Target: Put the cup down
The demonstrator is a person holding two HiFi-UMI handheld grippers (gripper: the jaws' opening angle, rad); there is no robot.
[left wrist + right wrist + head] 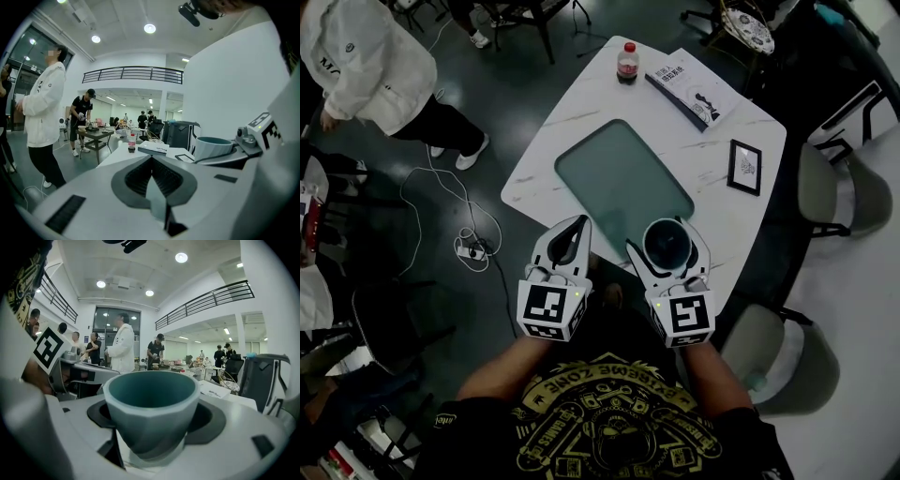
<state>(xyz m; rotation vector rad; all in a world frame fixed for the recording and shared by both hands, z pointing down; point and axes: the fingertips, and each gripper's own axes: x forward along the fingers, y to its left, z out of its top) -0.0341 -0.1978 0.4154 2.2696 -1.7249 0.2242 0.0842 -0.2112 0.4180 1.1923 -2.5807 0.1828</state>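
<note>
Two tongs hover at the near edge of the table [712, 141]: right tongs [667, 234] clasp the cup [151, 401] upright, level for setting down beside the mat [619, 178]; left tongs [151, 159], closed and empty, hang clear.

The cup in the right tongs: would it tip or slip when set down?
The cup looks rigid and possibly ceramic, so probably breakable. It tapers toward the base, so it may tip if nudged. Faceted sides likely help the right tongs grip.

Cup [150, 413] in R tongs [667, 240], over table [581, 103]
</note>
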